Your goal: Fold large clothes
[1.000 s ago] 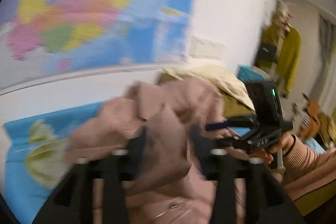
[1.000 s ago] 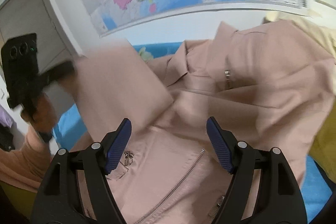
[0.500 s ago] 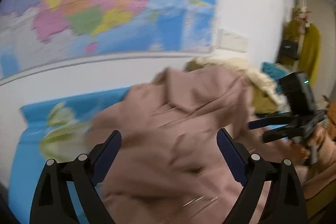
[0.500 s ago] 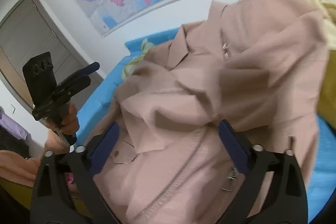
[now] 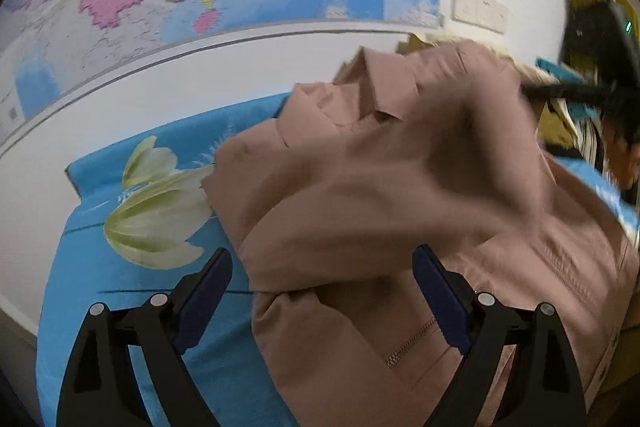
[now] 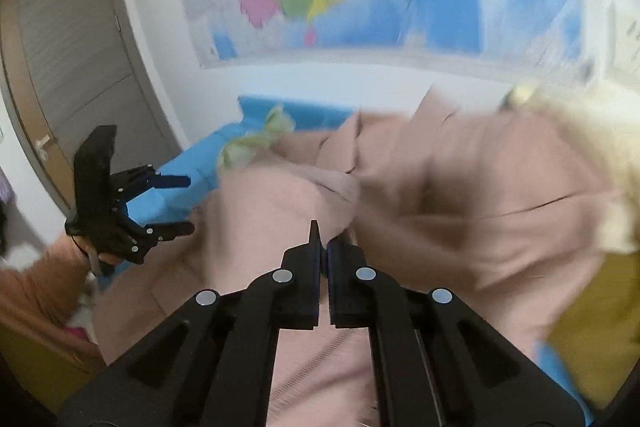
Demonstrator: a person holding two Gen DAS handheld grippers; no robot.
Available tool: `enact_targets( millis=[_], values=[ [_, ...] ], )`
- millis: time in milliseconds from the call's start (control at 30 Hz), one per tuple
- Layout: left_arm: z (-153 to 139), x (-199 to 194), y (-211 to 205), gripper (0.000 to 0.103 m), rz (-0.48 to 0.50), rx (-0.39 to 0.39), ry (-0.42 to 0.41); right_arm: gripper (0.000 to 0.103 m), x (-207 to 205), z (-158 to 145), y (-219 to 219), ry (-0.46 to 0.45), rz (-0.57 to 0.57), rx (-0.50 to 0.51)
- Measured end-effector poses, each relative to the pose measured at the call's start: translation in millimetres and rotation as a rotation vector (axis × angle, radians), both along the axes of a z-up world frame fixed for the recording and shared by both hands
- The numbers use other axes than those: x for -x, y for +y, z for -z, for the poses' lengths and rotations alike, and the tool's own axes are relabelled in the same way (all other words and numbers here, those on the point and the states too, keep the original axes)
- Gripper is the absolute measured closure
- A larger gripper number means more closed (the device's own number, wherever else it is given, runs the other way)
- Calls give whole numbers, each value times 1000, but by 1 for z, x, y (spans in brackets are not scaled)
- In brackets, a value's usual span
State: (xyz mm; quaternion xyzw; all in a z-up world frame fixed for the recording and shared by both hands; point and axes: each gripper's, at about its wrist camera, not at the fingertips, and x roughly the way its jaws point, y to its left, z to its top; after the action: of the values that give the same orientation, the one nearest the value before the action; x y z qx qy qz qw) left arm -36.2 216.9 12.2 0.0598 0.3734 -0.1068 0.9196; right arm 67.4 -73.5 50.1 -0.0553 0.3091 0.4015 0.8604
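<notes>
A dusty-pink zip-front cotton jacket [image 5: 400, 195] lies crumpled on the blue flower-printed bedsheet [image 5: 132, 267]. Over the jacket's near hem, the left gripper [image 5: 322, 293] hangs with jaws spread wide, holding nothing. The right gripper [image 6: 323, 245] has just snapped closed at the jacket's middle; whether fabric is pinched between its pads cannot be told.

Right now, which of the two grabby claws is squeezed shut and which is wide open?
The right gripper is shut, its jaws having just closed; whether they pinch the pink jacket is unclear. The left gripper stands wide open above the jacket.
</notes>
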Motion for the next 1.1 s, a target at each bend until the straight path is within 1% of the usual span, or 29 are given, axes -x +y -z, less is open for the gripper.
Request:
enact_targets(
  millis=[67,133,200,233,267,300,333,367,400,433,467,500,533,600,633,667,733,767,800,833,867,900,933,967,1033,1100],
  values=[
    [7,1,-8,15,21,-53,6,95,8,1,-18,-11,1,10],
    [16,1,-17,17,45,-107,15,93,11,19,-38,56,25,50],
    [24,2,-23,20,68,-151,25,86,11,43,-49,133,63,124],
    [29,1,-26,22,68,-179,30,82,12,57,-54,168,99,177],
    [33,-1,-27,26,57,-209,32,72,14,67,-59,190,122,203],
    [35,-3,-26,28,51,-224,38,62,15,74,-66,220,145,210],
    [36,-4,-25,32,46,-223,39,57,16,74,-70,231,167,204],
    [34,-4,-22,35,37,-211,36,48,16,71,-75,237,191,178],
    [32,-4,-20,36,32,-201,33,45,16,67,-79,237,205,147],
    [28,-3,-18,37,32,-183,24,44,13,60,-82,237,217,95],
    [23,-1,-17,37,40,-168,7,40,10,52,-82,234,218,51],
    [17,1,-18,37,50,-156,-12,36,6,44,-75,217,210,26],
    [14,2,-19,37,57,-154,-25,32,1,40,-67,202,199,23],
    [6,3,-26,37,72,-158,-47,18,-14,36,-39,163,199,60],
    [4,3,-29,37,80,-156,-52,17,-20,37,-29,159,199,81],
    [2,3,-33,37,92,-145,-55,17,-30,41,-14,169,176,110],
    [-1,4,-40,35,110,-133,-59,11,-48,53,8,169,180,207],
    [-2,5,-44,35,117,-130,-64,10,-57,61,17,174,189,262],
    [-2,6,-47,35,126,-122,-66,11,-65,69,24,192,188,302],
    [-4,8,-51,34,148,-94,-66,15,-68,75,29,207,178,316],
    [-5,9,-53,32,160,-73,-65,42,-70,77,31,215,159,314],
    [-6,10,-57,30,180,-40,-60,84,-70,78,32,224,132,312],
    [-7,9,-62,29,207,-5,-49,95,-67,77,33,221,110,320],
    [-7,8,-67,29,238,22,-37,95,-64,70,28,208,94,300],
    [-6,2,-79,28,283,55,-19,95,-50,45,22,138,56,226],
    [-4,-6,-91,28,327,99,18,95,-25,13,9,30,14,143]
  ],
)
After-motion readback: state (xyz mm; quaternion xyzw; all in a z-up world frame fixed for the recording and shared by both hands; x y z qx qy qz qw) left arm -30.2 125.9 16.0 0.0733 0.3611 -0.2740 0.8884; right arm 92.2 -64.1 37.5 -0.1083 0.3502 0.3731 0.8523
